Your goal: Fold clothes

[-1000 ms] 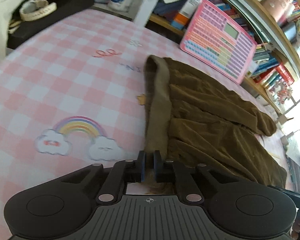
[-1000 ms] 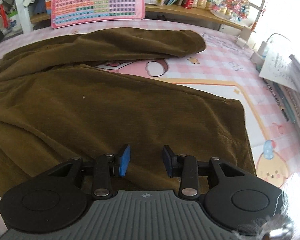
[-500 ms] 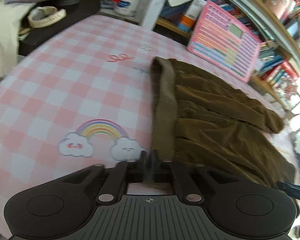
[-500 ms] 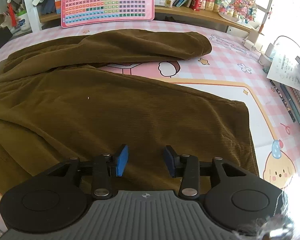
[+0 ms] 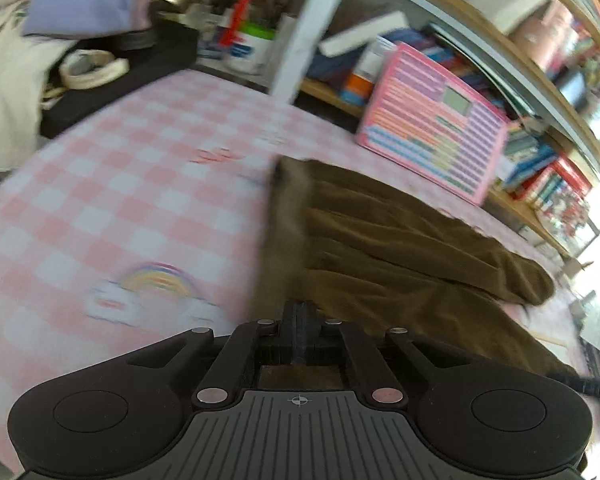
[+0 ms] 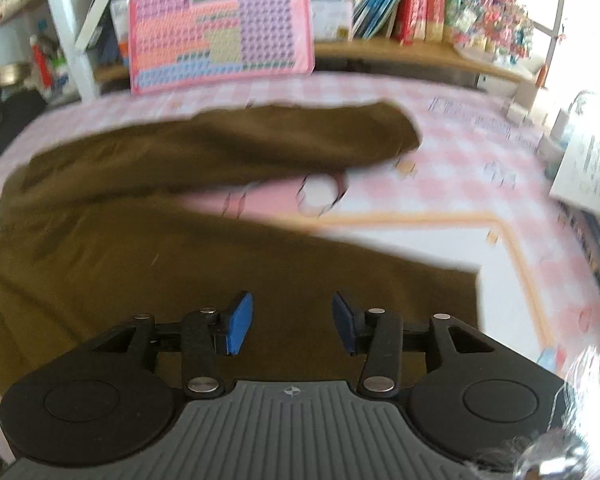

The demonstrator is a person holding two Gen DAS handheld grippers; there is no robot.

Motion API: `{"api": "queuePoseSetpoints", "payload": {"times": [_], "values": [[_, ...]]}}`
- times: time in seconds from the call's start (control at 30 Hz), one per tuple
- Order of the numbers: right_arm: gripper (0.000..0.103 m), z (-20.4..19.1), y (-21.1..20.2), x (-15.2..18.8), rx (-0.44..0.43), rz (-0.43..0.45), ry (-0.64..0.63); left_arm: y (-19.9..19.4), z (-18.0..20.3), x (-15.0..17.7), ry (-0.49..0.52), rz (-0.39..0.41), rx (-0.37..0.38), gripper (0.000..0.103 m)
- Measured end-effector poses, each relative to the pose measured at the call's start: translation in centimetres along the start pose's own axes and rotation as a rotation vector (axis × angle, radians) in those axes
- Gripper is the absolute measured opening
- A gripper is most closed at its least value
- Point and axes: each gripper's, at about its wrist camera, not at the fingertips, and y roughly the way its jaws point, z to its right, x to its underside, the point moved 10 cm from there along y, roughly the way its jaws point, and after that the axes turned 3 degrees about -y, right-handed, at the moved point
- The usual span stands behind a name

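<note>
Trousers (image 6: 148, 240) stretch lengthwise, legs rightward, waistband pinched by left gripper (image 5: 300, 320); right gripper (image 6: 292, 320) spread above them.

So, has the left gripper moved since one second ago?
Yes. The left gripper, shut on the brown trousers, drew back and up; the rainbow print now lies further ahead.

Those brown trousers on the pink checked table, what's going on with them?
A person with two handheld grippers is folding the brown corduroy trousers, which lie spread on the pink checked tablecloth. The left gripper is shut on the waistband; the right gripper hangs open over one leg, gripping nothing.
</note>
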Motion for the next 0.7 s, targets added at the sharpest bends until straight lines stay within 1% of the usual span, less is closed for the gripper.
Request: {"api": "queuePoseSetpoints", "payload": {"times": [0.17,0.2,0.23,0.27,0.37,0.4,0.47,0.5,0.63,0.7], "values": [[0.053,4.8,1.4,-4.1,-0.052,0.066,-0.026,2.3,5.9,1.7,0.008,-0.009,0.003,0.009],[0.055,5.7,2.0,-5.0,-0.06,0.079,-0.019,2.9,7.1,2.0,0.007,-0.006,-0.002,0.011],[0.056,6.7,2.8,-6.1,-0.088,0.084,-0.004,3.5,8.2,2.3,0.005,-0.001,-0.017,0.014],[0.058,7.7,3.6,-7.3,-0.119,0.088,0.012,4.0,9.2,2.6,0.005,0.001,-0.033,0.015],[0.058,9.8,6.1,-10.5,-0.184,0.085,0.044,4.4,11.7,3.8,0.014,0.0,-0.053,0.016],[0.058,10.4,6.9,-11.4,-0.194,0.085,0.045,4.3,12.4,4.3,0.019,-0.002,-0.061,0.016],[0.058,11.0,8.6,-13.0,-0.218,0.079,0.055,3.9,13.2,5.6,0.022,-0.013,-0.09,0.016],[0.056,11.3,9.4,-13.8,-0.231,0.076,0.061,3.6,13.4,6.3,0.017,-0.019,-0.107,0.016],[0.049,11.3,12.7,-15.2,-0.286,0.022,0.109,2.2,12.8,8.1,-0.037,-0.031,-0.169,0.016],[0.048,11.2,14.1,-15.5,-0.293,0.0,0.128,1.7,12.4,8.6,-0.065,-0.031,-0.19,0.016]]}}
